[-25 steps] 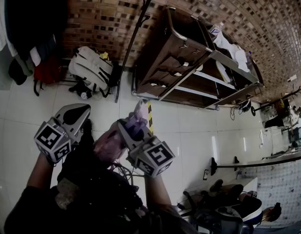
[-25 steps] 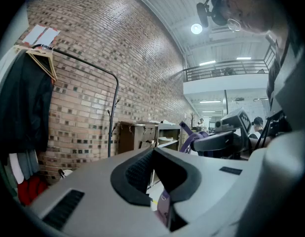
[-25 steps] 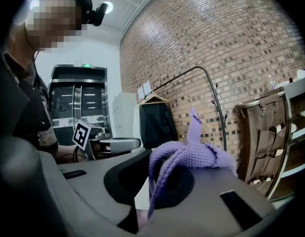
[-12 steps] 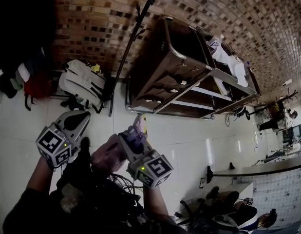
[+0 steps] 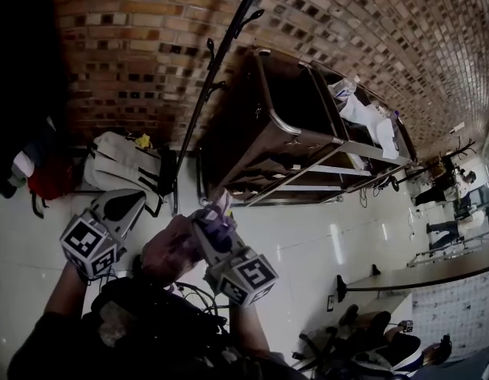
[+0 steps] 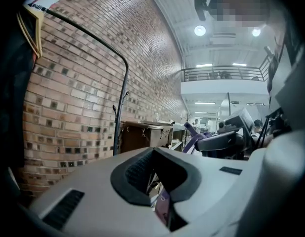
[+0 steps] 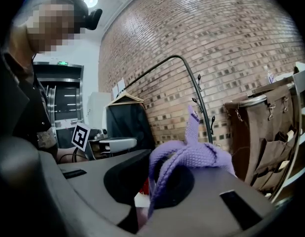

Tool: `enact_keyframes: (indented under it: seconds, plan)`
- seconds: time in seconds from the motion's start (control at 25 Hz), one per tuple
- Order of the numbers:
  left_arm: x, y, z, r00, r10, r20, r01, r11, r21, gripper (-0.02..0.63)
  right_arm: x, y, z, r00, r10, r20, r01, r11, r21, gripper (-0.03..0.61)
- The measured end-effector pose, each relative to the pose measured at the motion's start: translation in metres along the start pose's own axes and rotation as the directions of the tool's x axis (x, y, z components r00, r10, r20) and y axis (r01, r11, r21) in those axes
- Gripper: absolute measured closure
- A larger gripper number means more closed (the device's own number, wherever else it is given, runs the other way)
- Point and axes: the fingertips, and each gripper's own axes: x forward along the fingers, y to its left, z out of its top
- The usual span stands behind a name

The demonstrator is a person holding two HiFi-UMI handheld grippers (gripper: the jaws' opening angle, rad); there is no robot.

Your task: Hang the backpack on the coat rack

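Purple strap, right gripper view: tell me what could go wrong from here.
The right gripper, jaws shut, pinches only the purple strap, which bunches over them; it may slip or leave no open loop.
The coat rack has small hooks on a thin pole; the strap could miss.
The grey backpack at its foot could trip the person.

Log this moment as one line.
right gripper: shut on purple woven strap | left gripper: shut on purple strip | pink backpack: not yet hung | black metal coat rack: ahead
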Motion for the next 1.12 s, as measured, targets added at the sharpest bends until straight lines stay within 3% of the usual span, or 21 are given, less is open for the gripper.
enact_keyframes:
  seconds: [0.44,0.88,1.12]
  plan:
    - [0.027,0.116,0.015,1.0,-0.014,0.014,0.014,1.0,0.006,0.577,0.108,-0.064,0.058,0.997,-0.065,0.048,0.068,0.996,-0.061,0.571]
    - [0.07,0.168,0.022,0.999,0.04,0.014,-0.04,0.999,-0.022,0.577,0.166,-0.135,0.091,0.999,-0.028,0.03,0.031,0.994,-0.104,0.571]
    - [0.122,0.195,0.021,0.993,0.105,-0.056,-0.107,0.994,-0.035,0.577,0.198,-0.188,0.096,0.998,0.053,-0.032,-0.056,0.993,-0.103,0.571]
